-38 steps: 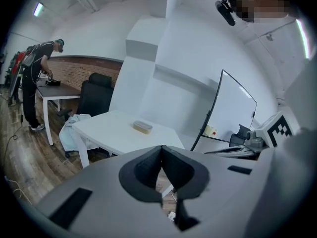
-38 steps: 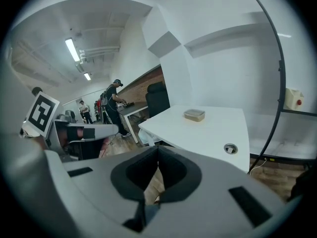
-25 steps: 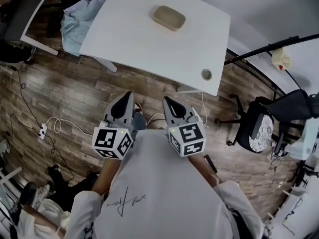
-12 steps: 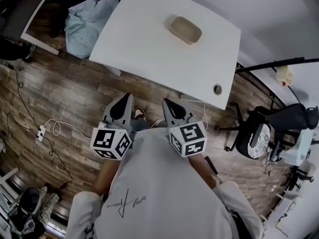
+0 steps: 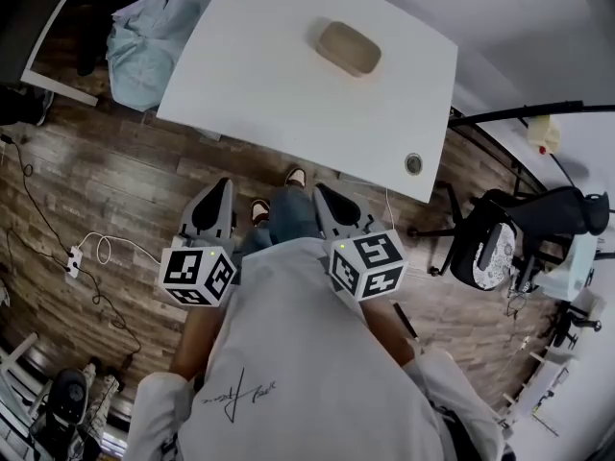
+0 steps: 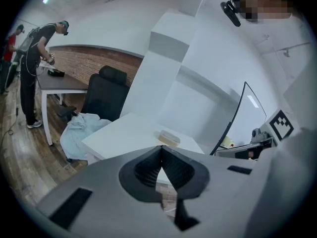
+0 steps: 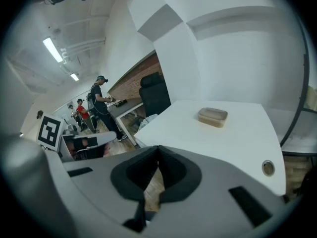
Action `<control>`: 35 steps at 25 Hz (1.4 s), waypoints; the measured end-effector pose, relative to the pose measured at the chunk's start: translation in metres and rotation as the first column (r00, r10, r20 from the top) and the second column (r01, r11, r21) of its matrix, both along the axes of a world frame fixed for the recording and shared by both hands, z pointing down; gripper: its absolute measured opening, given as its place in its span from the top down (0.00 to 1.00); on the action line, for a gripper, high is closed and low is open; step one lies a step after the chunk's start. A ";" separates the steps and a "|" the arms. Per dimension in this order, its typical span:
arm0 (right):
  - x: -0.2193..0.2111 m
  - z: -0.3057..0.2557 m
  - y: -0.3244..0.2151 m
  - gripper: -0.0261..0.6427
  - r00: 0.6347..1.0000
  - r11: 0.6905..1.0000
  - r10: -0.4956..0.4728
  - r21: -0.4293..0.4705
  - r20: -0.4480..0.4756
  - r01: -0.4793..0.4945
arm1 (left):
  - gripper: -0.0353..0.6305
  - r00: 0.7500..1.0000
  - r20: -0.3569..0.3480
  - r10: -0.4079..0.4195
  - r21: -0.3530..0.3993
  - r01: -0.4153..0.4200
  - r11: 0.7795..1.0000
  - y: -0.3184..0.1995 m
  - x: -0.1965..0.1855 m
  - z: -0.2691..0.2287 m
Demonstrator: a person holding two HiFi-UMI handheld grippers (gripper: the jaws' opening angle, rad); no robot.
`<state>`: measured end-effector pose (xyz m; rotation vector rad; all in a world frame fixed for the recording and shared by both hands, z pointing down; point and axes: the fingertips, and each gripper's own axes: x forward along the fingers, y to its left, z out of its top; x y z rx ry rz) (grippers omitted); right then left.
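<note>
A white table stands ahead of me over a wooden floor. On it lies a flat tan container with a clear lid, which also shows as the container and the container. My left gripper and my right gripper are held close to my chest, short of the table's near edge. Both are shut, jaw tips meeting, with nothing between them. In its own view the left gripper points at the table; the right gripper does the same.
A light blue cloth lies on a seat at the table's left. A cable hole sits near the table's right corner. A black office chair stands at the right. White cables lie on the floor. A person works at a far desk.
My view has come nearer the table, and a leg with a shoe now shows between the grippers. Both grippers stay shut and side by side.
</note>
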<state>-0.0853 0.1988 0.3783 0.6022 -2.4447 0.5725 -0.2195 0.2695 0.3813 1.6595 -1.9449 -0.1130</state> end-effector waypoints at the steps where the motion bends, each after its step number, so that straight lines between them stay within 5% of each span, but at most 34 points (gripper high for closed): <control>1: 0.001 0.001 -0.004 0.95 1.000 1.000 0.013 -0.003 0.002 -0.013 | 0.94 1.000 -0.008 0.005 -0.001 -0.005 1.000 -0.004 -0.002 0.002; 7: 0.008 0.011 -0.030 0.95 0.999 0.999 0.048 -0.024 0.002 -0.048 | 0.94 0.986 0.118 0.119 -0.036 -0.115 0.993 -0.045 0.008 -0.004; 20: 0.007 0.017 -0.132 0.95 0.988 0.987 0.149 -0.061 0.043 -0.146 | 0.94 0.946 0.152 0.287 -0.054 -0.282 0.958 -0.162 0.024 -0.012; 35: 0.020 0.029 -0.214 0.95 0.953 0.967 0.238 -0.136 0.187 -0.215 | 0.94 0.934 0.154 0.323 -0.049 -0.320 0.946 -0.239 0.039 -0.014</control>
